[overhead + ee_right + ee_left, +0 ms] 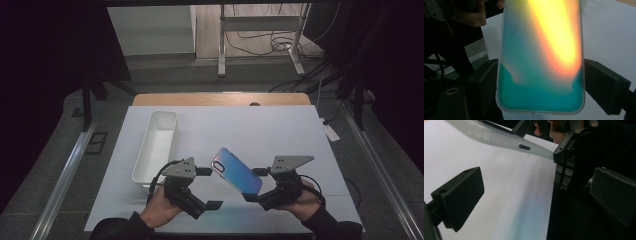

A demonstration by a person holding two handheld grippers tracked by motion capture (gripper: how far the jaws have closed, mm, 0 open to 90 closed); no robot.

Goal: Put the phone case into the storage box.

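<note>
Phone case held up over the white mat, between the two grippers

The right gripper point(250, 196) pinches the lower end of the iridescent phone case point(236, 170), a pad pressed against each long edge; the case slants up and away from it, lifted clear of the white mat point(280, 135). The left gripper point(207, 187) sits just left of the case with its jaws spread and nothing between them. The white tray point(159, 131) lies on the mat well left of the case.
</note>
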